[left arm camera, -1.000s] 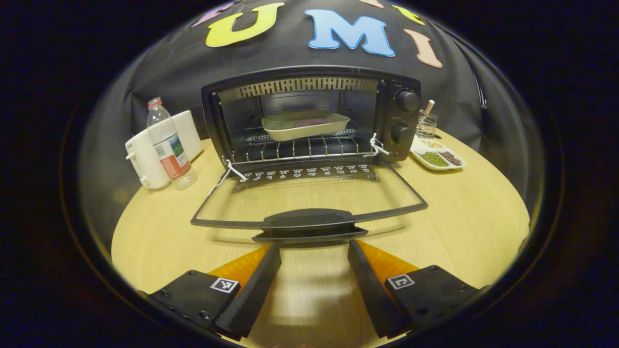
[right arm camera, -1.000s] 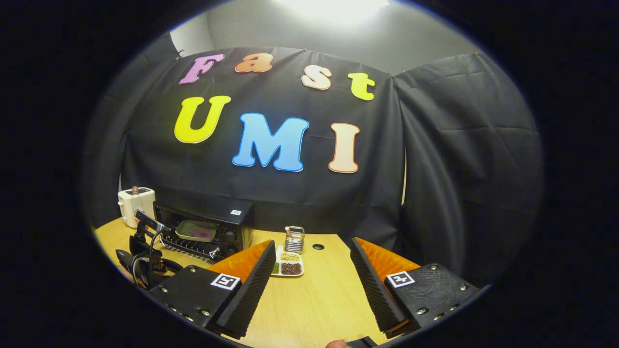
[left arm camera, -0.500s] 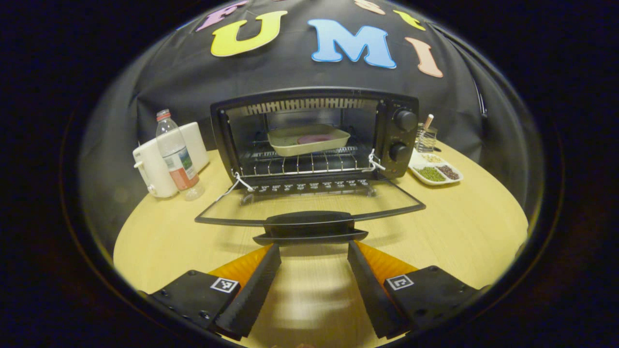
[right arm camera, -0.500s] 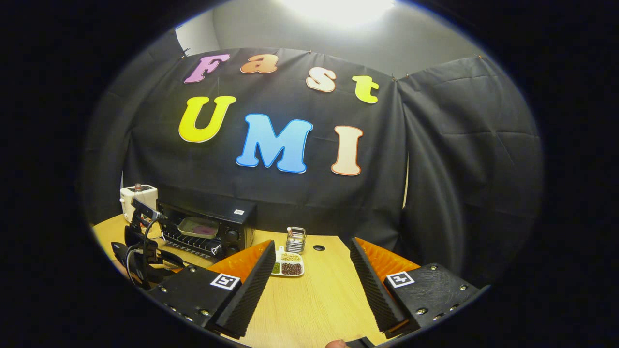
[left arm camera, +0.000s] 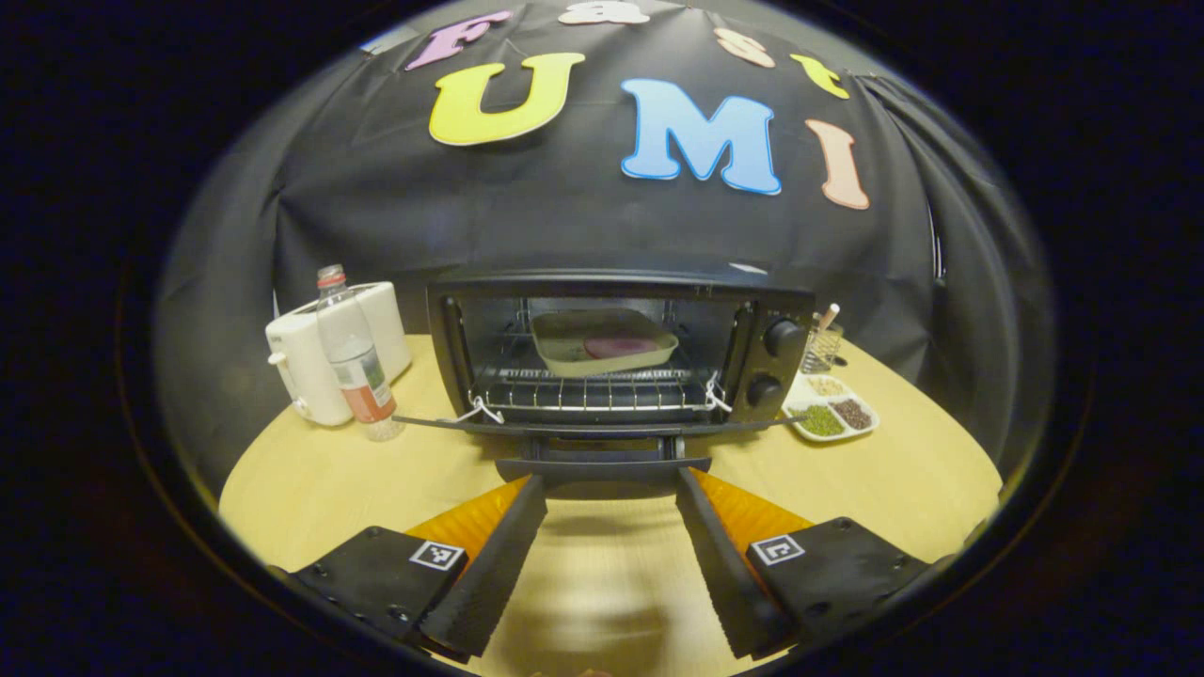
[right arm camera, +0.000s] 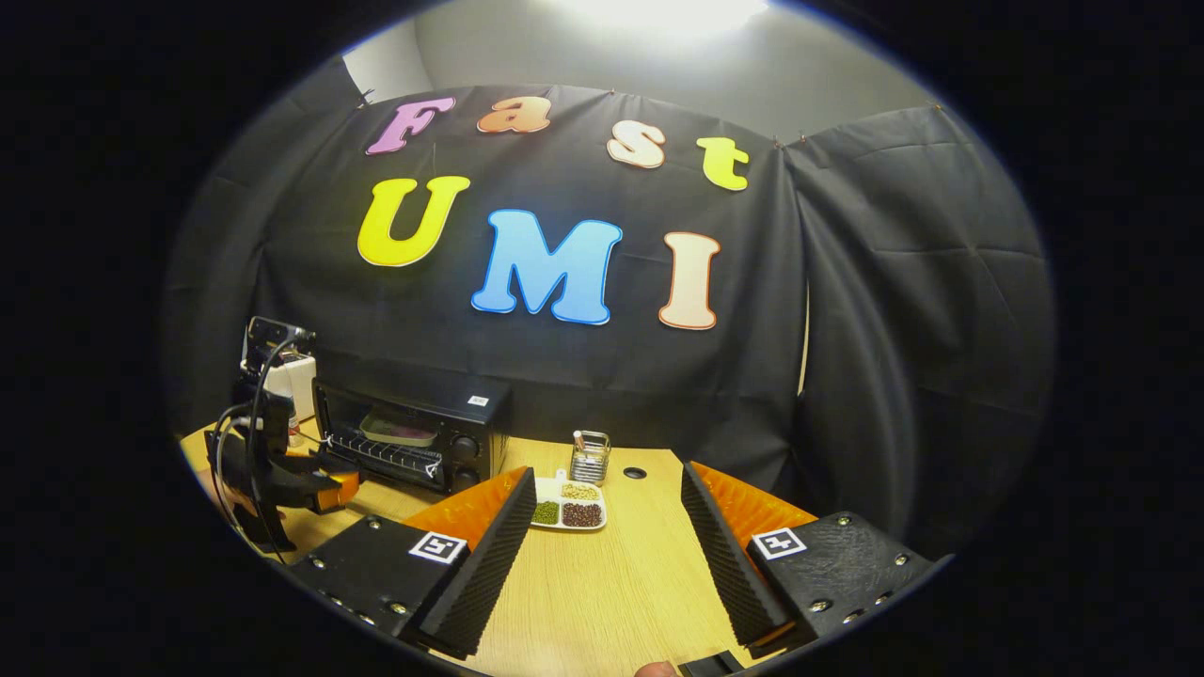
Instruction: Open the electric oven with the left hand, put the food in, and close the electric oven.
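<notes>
The food lay in its tray on the rack inside the electric oven and only closing remained — the left hand-held gripper stood wide at the dropped door's handle, gripping nothing, the right hand-held gripper wide and idle.

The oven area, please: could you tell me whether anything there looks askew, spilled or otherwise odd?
Nothing is spilled or damaged. The one oddity: white cords are tied at both lower corners of the oven, by its open door. The baking dish sits level on the rack; the water bottle stands upright.
</notes>
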A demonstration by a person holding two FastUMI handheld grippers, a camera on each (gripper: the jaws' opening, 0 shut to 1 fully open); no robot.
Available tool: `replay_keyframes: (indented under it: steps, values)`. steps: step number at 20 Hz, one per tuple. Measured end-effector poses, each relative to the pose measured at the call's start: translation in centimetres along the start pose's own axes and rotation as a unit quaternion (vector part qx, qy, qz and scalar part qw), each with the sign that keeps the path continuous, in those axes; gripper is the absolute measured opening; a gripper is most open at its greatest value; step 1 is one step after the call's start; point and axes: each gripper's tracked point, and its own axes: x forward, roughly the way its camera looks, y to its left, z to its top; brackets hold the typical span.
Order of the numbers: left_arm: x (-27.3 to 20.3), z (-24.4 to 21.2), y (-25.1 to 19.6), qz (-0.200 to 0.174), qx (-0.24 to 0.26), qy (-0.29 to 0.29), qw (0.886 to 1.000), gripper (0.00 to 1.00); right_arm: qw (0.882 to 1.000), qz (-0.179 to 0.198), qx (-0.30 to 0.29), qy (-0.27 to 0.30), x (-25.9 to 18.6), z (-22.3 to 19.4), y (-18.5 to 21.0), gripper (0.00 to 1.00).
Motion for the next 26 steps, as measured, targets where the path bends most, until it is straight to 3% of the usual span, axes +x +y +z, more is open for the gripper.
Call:
replay_keyframes:
  steps: [2, 3, 6, 11, 13, 16, 17, 18, 19, 20, 22, 26]
  values:
    - [0.5, 1.9, 0.1, -0.002, 0.009, -0.020, 1.000, 0.91, 1.000, -0.002, 0.002, 0.005, 0.0, -0.3, 0.2, 0.95]
    - [0.9, 2.8, 0.1, -0.004, 0.014, -0.031, 0.999, 0.99, 1.000, -0.004, 0.003, 0.009, 0.2, -0.4, 0.2, 0.95]
    - [2.0, 4.5, 0.4, -0.009, 0.021, -0.041, 0.999, 0.95, 1.000, -0.006, 0.014, 0.014, 0.9, -0.7, 0.9, 0.95]
    - [1.0, 8.3, 1.1, -0.023, 0.008, -0.073, 0.997, 0.99, 0.999, -0.012, 0.034, 0.001, 1.2, 0.0, 0.9, 0.95]
    - [-0.8, 10.6, 0.8, -0.035, 0.006, -0.100, 0.994, 0.99, 0.999, -0.016, 0.031, -0.019, 1.2, 1.0, 0.4, 0.95]
    - [-5.0, 14.3, 1.0, -0.026, 0.017, -0.150, 0.988, 0.91, 0.998, -0.013, 0.041, -0.045, 1.1, 2.5, -0.5, 0.95]
    - [-6.4, 15.4, 0.8, -0.021, 0.020, -0.167, 0.986, 0.98, 0.997, -0.008, 0.045, -0.055, 0.7, 2.8, -0.8, 0.95]
    - [-8.1, 16.4, 0.5, -0.016, 0.023, -0.182, 0.983, 0.94, 0.997, -0.004, 0.047, -0.060, 0.6, 3.0, -1.1, 0.95]
    - [-9.8, 16.9, 0.2, -0.009, 0.025, -0.194, 0.981, 0.91, 0.997, 0.001, 0.050, -0.062, 0.4, 2.8, -1.5, 0.95]
    - [-11.6, 17.4, -0.2, -0.002, 0.028, -0.203, 0.979, 0.94, 0.997, 0.007, 0.054, -0.063, -0.1, 2.8, -2.0, 0.90]
    - [-15.1, 18.0, -1.1, 0.010, 0.033, -0.221, 0.975, 0.99, 0.996, 0.016, 0.057, -0.067, -0.9, 2.7, -3.0, 0.95]
    - [-21.6, 17.2, -2.5, 0.040, 0.035, -0.229, 0.972, 0.99, 0.995, 0.038, 0.049, -0.075, -3.2, 2.5, -5.1, 0.95]
